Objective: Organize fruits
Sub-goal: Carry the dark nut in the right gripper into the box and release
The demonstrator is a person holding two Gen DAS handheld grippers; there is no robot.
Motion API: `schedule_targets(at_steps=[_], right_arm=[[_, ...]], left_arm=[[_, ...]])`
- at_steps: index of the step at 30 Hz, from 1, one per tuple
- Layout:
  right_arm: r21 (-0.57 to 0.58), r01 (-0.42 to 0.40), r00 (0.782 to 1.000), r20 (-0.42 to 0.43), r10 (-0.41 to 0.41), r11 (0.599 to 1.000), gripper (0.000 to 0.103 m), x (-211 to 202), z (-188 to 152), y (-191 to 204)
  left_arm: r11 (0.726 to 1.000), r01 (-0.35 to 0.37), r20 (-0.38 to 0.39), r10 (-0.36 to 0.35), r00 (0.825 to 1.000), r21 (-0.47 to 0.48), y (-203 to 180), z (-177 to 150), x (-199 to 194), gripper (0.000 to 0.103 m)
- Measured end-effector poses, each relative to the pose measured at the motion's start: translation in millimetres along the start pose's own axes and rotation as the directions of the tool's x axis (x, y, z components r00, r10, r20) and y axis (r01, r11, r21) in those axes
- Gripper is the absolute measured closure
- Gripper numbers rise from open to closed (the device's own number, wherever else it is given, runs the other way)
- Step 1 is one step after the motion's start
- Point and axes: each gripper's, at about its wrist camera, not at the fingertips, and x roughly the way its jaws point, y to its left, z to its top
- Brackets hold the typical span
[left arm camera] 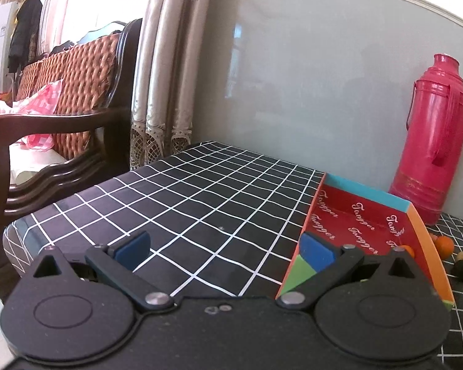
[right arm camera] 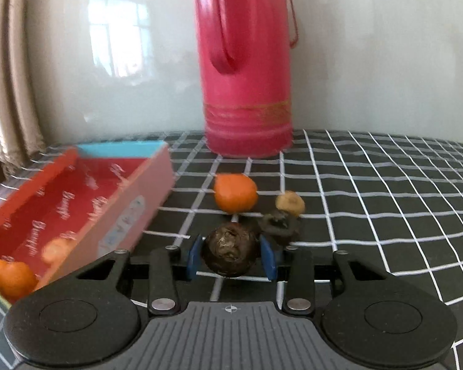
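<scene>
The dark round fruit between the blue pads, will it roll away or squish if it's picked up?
The dark round fruit looks ball-shaped, so it would probably roll if it slipped free. Its skin looks rough and wrinkled, so likely not slippery. The right gripper's pads sit against both sides without denting it, so it seems fairly firm.

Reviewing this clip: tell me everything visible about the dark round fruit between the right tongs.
The dark brown, round fruit has a wrinkled, slightly glossy skin with pale flecks across its front. It sits low over the black grid-patterned tablecloth, between the blue pads of the right tongs, which meet its sides. Behind it lie a small orange citrus fruit and another dark, lumpy fruit. Whether it has left the cloth cannot be told.
</scene>
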Motion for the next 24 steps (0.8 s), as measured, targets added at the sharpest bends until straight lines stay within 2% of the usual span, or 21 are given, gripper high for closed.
schedule_targets(at_steps=[4,8,13,18,20,21,22,24], right_arm=[[-0.026,-0.078,0.993,0.086,0.080,0.997,0.062,-17,5,16],[-0.065,-0.155,0.975,0.153,0.163,0.986,0.062,-33,6,36],[-0.118,-0.236,0.954,0.160,0.253,0.965,0.062,-39,3,62],[-0.195,-0.283,0.940,0.141,0.312,0.939,0.061,-39,-3,84],[-0.241,-0.259,0.949,0.118,0.293,0.935,0.020,-34,-9,92],[-0.244,-0.222,0.955,0.140,0.261,0.944,0.000,-34,-12,93],[-0.235,-0.201,0.952,0.184,0.246,0.951,0.000,-37,-15,91],[-0.210,-0.205,0.948,0.200,0.247,0.956,0.000,-41,-13,86]], left_arm=[[1.000,-0.006,0.009,0.006,1.000,-0.006,2,1,-2,0.006],[1.000,-0.024,0.014,0.024,1.000,0.001,3,1,-2,0.006],[0.999,-0.041,0.003,0.041,0.999,-0.007,8,1,0,0.006],[0.999,-0.045,-0.003,0.045,0.999,-0.013,11,1,1,0.006],[0.999,-0.041,-0.004,0.041,0.999,-0.012,10,1,1,0.006],[0.999,-0.039,-0.005,0.039,0.999,-0.010,10,1,0,0.006],[0.999,-0.037,-0.004,0.037,0.999,-0.008,9,1,0,0.006],[0.999,-0.032,-0.002,0.032,0.999,-0.012,9,1,-1,0.006]])
